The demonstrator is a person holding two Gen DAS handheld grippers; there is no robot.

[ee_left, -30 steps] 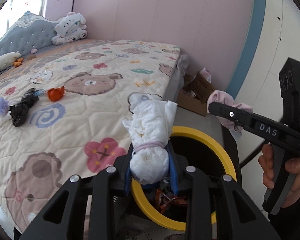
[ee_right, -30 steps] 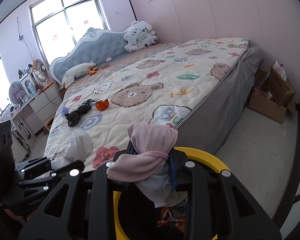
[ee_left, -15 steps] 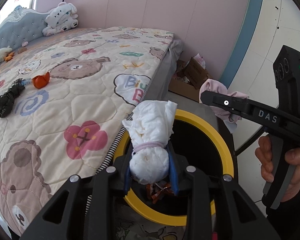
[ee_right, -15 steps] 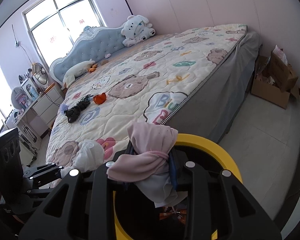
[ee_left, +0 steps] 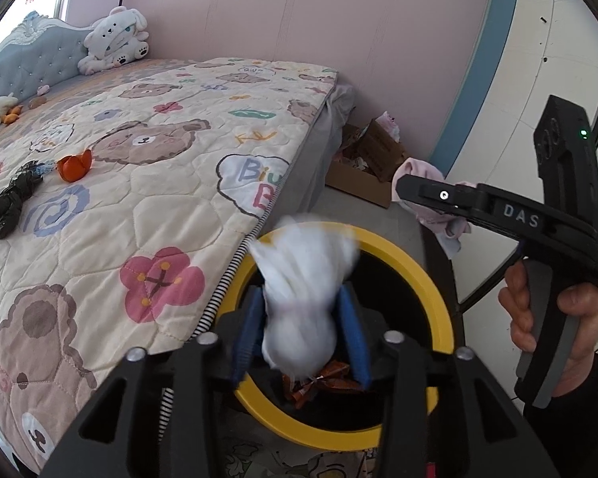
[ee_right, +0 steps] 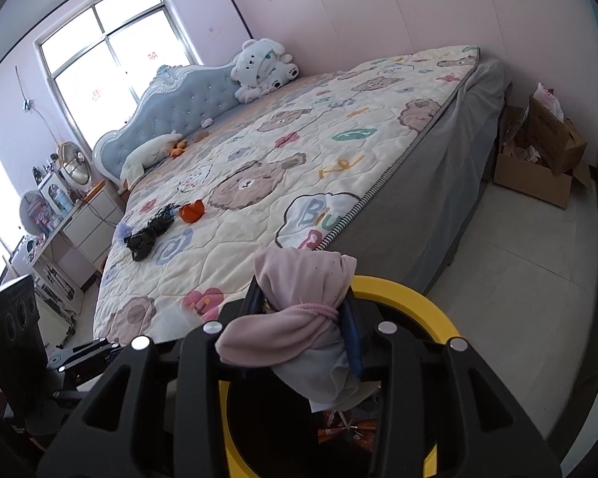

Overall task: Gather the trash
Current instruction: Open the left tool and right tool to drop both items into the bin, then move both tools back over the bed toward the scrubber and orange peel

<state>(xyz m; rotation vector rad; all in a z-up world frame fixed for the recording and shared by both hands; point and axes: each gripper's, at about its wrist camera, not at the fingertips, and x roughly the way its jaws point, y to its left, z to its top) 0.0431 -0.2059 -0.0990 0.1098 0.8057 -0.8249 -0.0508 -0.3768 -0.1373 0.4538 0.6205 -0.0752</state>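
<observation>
The yellow-rimmed black bin (ee_left: 430,290) stands on the floor beside the bed, with orange wrappers (ee_left: 315,378) inside it. My left gripper (ee_left: 301,330) hangs over it with its jaws opening. A white tied bundle (ee_left: 299,298) is blurred between its blue pads and slips down, with gaps on both sides. My right gripper (ee_right: 303,314) is over the bin's rim (ee_right: 418,298); its jaws are opening, but the pads still touch a pink tied cloth bundle (ee_right: 307,290). In the left wrist view the right gripper (ee_left: 402,189) and its pink bundle (ee_left: 418,171) show at the right.
On the bed's quilt (ee_left: 159,199) lie an orange wrapper (ee_left: 73,167) and a black crumpled bag (ee_left: 12,199). An open cardboard box (ee_right: 538,175) sits on the floor by the wall. A white plush toy (ee_right: 263,67) leans on the headboard. A nightstand (ee_right: 87,227) stands left of the bed.
The left jaws have spread and the white bundle has sunk lower and blurred. The right jaws have widened a little around the pink bundle. The bin fills more of both views.
</observation>
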